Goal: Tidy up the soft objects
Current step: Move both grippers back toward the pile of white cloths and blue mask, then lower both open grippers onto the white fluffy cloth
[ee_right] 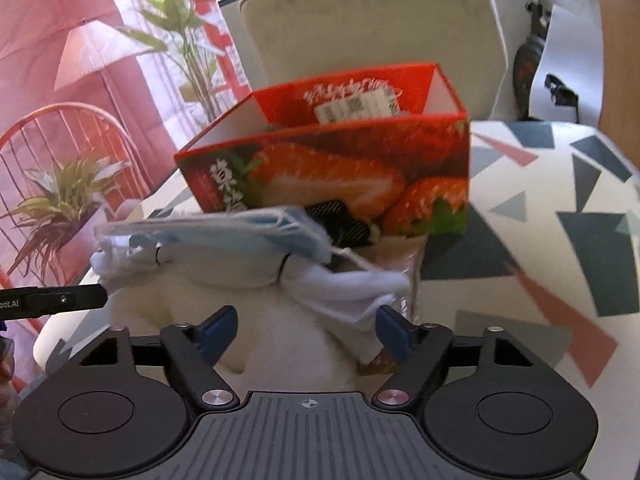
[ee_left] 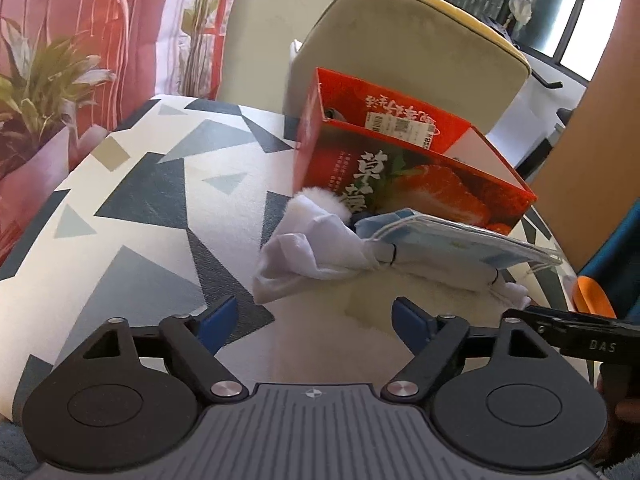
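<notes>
My left gripper point(ee_left: 314, 316) has its blue-padded jaws spread apart with nothing between them, hovering over a fluffy white plush point(ee_left: 400, 296) that sits low in front of the fingers; my right gripper point(ee_right: 308, 330) is likewise spread wide, its right fingertip point(ee_right: 394, 334) brushing or just beside a hanging fold of white cloth point(ee_right: 352, 292), contact uncertain since that view is motion-blurred; the same white cloth point(ee_left: 304, 248) shows in the left view as a crumpled bundle draped over the plush, pinched at two points by thin black bands; on top of the cloth lies a stack of pale blue face masks point(ee_left: 448, 236), roughly flat, ear loops trailing off the right end; in the right view the masks point(ee_right: 224, 232) lie across the cloth with a dark mesh item point(ee_right: 340, 220) just behind them, which I cannot identify; directly behind the pile stands an open-topped red strawberry box point(ee_left: 404, 176), its printed front wall facing me, an inner flap with a barcode label upright at the back; the box point(ee_right: 332, 168) rests on a tablecloth point(ee_left: 160, 184) patterned with grey, blue and tan triangles; a pale upholstered chair back point(ee_left: 400, 52) rises behind the box; a potted plant point(ee_left: 44, 92) stands at far left against pink curtains.
</notes>
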The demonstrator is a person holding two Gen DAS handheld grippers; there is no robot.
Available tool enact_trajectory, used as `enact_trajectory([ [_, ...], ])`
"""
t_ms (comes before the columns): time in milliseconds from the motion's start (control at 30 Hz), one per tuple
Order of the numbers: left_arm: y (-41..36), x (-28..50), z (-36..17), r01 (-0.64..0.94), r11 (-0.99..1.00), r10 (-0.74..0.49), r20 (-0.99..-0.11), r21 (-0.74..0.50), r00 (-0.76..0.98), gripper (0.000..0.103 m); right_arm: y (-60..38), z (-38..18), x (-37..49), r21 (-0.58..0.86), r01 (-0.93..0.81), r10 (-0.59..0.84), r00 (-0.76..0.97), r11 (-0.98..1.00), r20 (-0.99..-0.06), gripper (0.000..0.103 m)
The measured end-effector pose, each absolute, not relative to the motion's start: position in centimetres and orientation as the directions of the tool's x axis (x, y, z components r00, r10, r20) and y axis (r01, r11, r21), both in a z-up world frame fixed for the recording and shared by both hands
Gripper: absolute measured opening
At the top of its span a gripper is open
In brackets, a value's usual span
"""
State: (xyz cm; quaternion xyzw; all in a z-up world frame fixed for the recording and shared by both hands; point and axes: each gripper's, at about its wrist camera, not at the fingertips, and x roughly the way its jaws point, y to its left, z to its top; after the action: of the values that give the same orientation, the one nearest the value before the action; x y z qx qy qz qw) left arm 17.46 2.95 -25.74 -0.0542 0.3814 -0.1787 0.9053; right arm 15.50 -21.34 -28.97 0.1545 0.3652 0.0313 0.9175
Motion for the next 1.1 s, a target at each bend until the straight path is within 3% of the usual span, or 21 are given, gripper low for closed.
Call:
enact_trajectory([
  [500,2.5,18.0,-26.8,0.279,0.926,-0.376,-0.713,-0.256,0.592,0.084,-20.7,-31.0,16.8,0.394,0.087,0.257,0.627,0.915,-0.736,0.062],
  [667,2.0,19.4,-27.0,0.267,0.93,-0.362,-0.742,-0.252,0.564,0.084,-21.2,-32.2,18.2,0.419,0.143,0.263,0.59,0.897,-0.763,0.043],
  [833,1.7,20.3,-27.4,0.261,0.922,-0.385,-0.754,-0.286,0.533,0.084,-19.7,-32.8,17.9,0.347,0.06,0.256,0.559,0.936,-0.789,0.026],
  [1100,1.5,21.0,-29.1,0.239,0.934,-0.353,-0.797,-0.267,0.49,0.084,-17.6,-32.9,17.0,0.27,-0.079,0.271,0.522,0.96,-0.809,0.02],
])
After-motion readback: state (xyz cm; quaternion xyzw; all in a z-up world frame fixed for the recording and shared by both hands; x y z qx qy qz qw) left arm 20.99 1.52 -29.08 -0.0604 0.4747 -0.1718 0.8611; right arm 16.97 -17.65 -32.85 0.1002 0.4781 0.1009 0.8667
